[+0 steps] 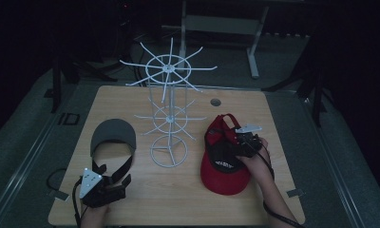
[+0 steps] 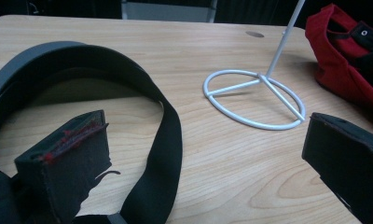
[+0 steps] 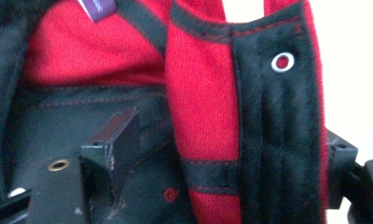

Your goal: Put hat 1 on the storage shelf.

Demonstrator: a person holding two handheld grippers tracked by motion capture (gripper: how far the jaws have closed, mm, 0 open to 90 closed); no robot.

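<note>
A red cap (image 1: 223,166) with black lining lies opening-up on the right of the wooden table (image 1: 178,204). My right gripper (image 1: 232,142) reaches into it from the right. In the right gripper view the cap's red and black side wall (image 3: 198,121) stands between the jaws of the right gripper (image 3: 231,135). The left jaw is still clear of the cloth, so this gripper is open. A grey visor (image 1: 113,133) with a black strap (image 2: 168,149) lies at the left. My left gripper (image 1: 114,175) (image 2: 205,135) sits open just in front of it, with the strap's loop passing between its jaws.
A white wire display rack (image 1: 169,118) with spoked arms stands mid-table between the two hats, its ring base (image 2: 254,100) on the wood. A round cable hole (image 1: 215,101) lies behind it. Dark floor surrounds the table, and a white desk frame (image 1: 254,52) stands beyond.
</note>
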